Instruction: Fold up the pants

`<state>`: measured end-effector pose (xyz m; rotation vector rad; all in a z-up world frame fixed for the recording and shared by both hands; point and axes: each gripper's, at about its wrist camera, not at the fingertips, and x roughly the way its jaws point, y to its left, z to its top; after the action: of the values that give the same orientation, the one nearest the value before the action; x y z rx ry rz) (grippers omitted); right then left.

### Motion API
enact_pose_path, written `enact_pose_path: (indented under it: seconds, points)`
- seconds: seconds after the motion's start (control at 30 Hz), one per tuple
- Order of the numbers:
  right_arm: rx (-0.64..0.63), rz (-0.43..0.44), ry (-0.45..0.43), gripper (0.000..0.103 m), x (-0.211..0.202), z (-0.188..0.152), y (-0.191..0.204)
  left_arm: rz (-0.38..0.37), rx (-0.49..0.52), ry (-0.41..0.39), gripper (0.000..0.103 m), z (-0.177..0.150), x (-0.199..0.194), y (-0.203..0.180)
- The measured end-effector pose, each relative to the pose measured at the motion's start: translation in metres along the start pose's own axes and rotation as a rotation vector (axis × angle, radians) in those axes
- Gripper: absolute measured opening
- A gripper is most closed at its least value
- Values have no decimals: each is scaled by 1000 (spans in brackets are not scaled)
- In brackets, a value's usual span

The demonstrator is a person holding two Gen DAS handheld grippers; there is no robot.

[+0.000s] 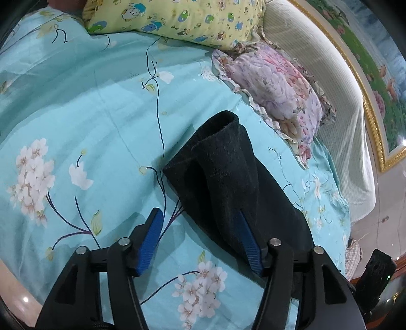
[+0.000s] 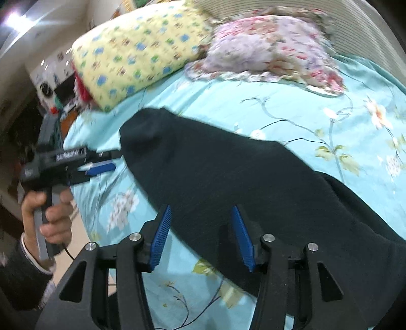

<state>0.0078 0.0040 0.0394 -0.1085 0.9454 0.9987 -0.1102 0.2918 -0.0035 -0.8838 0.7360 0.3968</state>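
Note:
The black pants (image 1: pixel 228 165) lie folded lengthwise on the turquoise floral bed sheet (image 1: pixel 76 114), one narrow end pointing toward the pillows. My left gripper (image 1: pixel 198 212) is open at the cloth's near left edge. Its right finger (image 1: pixel 247 233) rests against the fabric and its left finger (image 1: pixel 152 228) is over bare sheet. In the right wrist view the pants (image 2: pixel 228 165) run from upper left to lower right. My right gripper (image 2: pixel 201 207) stands open just above them, with nothing pinched. A hand (image 2: pixel 50 210) holds the left gripper (image 2: pixel 114 160) at the pants' far left end.
A yellow cartoon-print pillow (image 1: pixel 177 17) and a pink floral pillow (image 1: pixel 279 88) lie at the head of the bed, against a pale headboard (image 1: pixel 337 114). A gold-framed picture (image 1: pixel 375 101) hangs behind. The bed's left edge drops to the floor (image 2: pixel 63 259), beside cluttered furniture (image 2: pixel 58 101).

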Motion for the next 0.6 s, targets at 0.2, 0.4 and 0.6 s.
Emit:
enact_pose_path:
  seconds: [0.2,0.4,0.6]
  points:
    - [91,-41,-41,52,-11,11,-32,8,-18,19,65,6,9,0]
    - [132,-62,-64,52,-5,37,-63,16,-35,31,66,16,19,2]
    - [92,-59,-6,52,31,66,-79,15,-57,47,66,23,29,5]
